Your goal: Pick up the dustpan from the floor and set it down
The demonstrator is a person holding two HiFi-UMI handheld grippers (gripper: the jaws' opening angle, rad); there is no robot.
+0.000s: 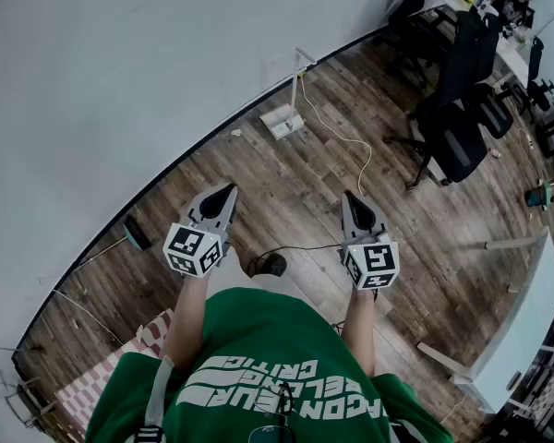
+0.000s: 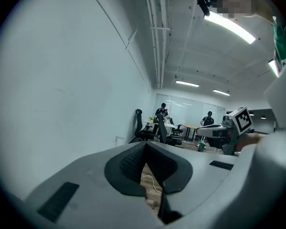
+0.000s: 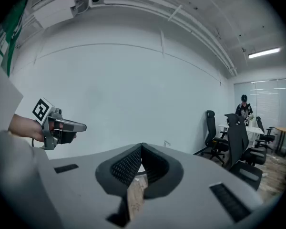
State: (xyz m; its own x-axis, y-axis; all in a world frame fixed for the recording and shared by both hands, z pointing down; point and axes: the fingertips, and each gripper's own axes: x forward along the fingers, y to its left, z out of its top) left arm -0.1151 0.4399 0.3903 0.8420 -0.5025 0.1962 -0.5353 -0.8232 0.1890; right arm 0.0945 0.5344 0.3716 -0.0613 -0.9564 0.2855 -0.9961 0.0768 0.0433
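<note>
- Progress in the head view: nothing of the task looks done yet.
  - The left gripper and the right gripper are held out side by side above the brown wood-plank floor. Both are well short of the white wall and both are empty.
  - The likeliest dustpan is a small dark flat blade with a thin pale handle. It lies on the floor at the foot of the wall, to the left of the left gripper. It is too small to identify for certain.
  - A flat white box with a white cord also sits at the foot of the wall, further along.
- Left gripper view: the left gripper has its dark ribbed jaws brought together at the tips with nothing between them.
  - Only a strip of floor shows through the gap beneath them.
  - The wall fills the left side of the view and no dustpan appears.
- Right gripper view: the right gripper is likewise closed and holds nothing.
  - It faces the wall, and no dustpan is in sight.
- Judgement on what is left: the whole task.
  - A gripper must reach down to the foot of the wall, part its jaws and take hold of the dustpan.
  - It must then lift the dustpan and set it down.
</note>
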